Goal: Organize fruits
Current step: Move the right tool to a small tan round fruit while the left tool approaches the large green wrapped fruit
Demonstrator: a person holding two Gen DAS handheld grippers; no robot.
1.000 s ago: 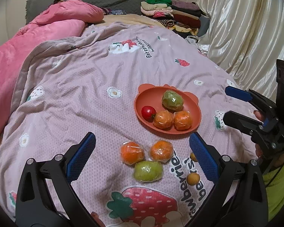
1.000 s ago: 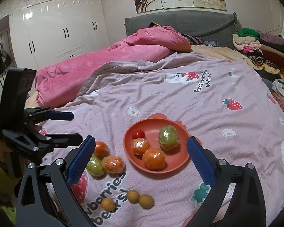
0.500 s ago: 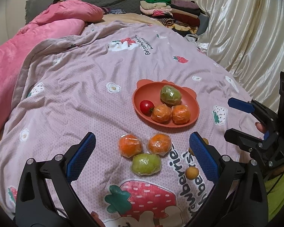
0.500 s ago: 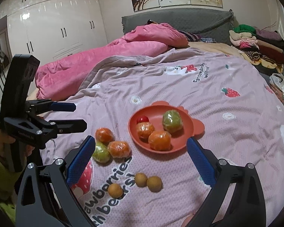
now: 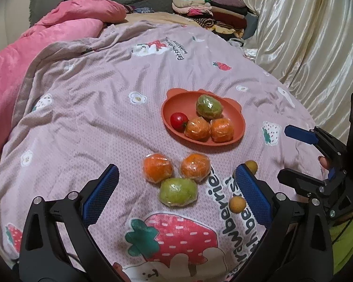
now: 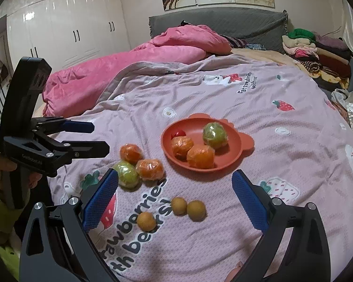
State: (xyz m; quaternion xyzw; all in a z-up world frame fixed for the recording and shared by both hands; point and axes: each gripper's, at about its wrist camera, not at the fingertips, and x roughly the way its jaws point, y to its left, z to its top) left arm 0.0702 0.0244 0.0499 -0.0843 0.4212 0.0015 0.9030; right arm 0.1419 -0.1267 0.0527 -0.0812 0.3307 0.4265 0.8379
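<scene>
Both the left gripper (image 5: 175,189) and right gripper (image 6: 174,193) hang empty, jaws spread. The wrapped green fruit (image 5: 178,191) sits just short of the orange plate (image 5: 169,108); I'd straddle it squarely and squeeze gently.

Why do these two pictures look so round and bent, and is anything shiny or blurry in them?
Left wrist view: a fisheye lens bulges the bedspread, leaves black corners, and the satin curtain gleams. Right wrist view: the same bending curves the glossy wardrobe doors, which catch bright ceiling-light reflections; the wrapped fruit on the plate glints from its film. Both views stay fairly sharp.
</scene>
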